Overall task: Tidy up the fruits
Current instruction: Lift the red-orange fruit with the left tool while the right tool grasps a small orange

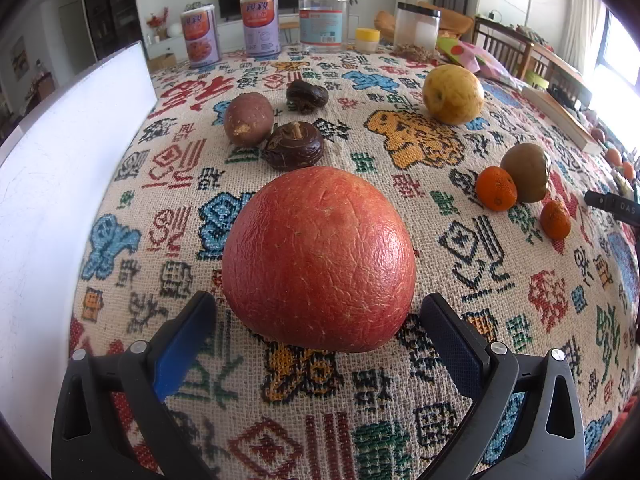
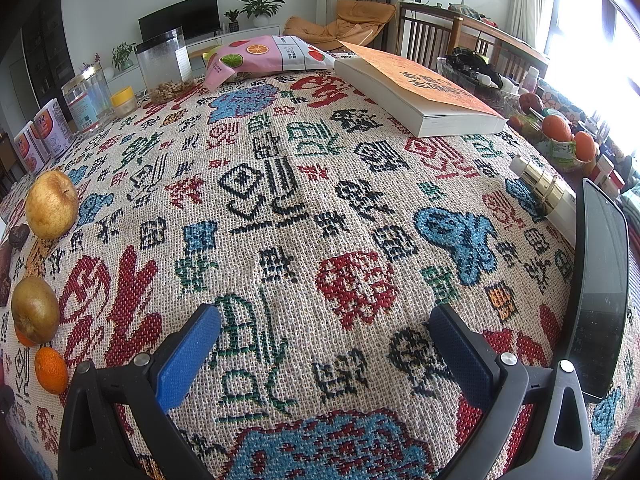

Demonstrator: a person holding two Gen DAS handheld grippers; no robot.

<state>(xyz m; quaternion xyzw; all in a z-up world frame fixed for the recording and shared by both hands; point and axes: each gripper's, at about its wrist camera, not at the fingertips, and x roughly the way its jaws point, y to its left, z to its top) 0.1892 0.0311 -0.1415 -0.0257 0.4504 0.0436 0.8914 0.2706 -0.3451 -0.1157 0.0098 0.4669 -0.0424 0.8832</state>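
A big wrinkled red fruit (image 1: 320, 260) rests on the patterned cloth (image 1: 460, 360), just ahead of and between the open fingers of my left gripper (image 1: 320, 320), untouched. Behind it lie a purplish-brown fruit (image 1: 248, 119) and two dark shrivelled ones (image 1: 293, 146) (image 1: 307, 96). A yellow apple (image 1: 453, 94) sits far right, a green-brown fruit (image 1: 526, 172) and two small oranges (image 1: 496, 189) (image 1: 555, 219) to the right. My right gripper (image 2: 324, 344) is open and empty over bare cloth; the yellow apple (image 2: 52, 204), green-brown fruit (image 2: 35, 309) and an orange (image 2: 51, 370) show at its left.
A white board (image 1: 60, 180) stands at the left. Cans (image 1: 199, 36) and jars (image 1: 323, 20) line the far edge. A thick book (image 2: 416, 92), a snack bag (image 2: 268, 56), a phone (image 2: 598, 292), a gold-banded tube (image 2: 544, 188) and a bowl of oranges (image 2: 560, 140) are at the right.
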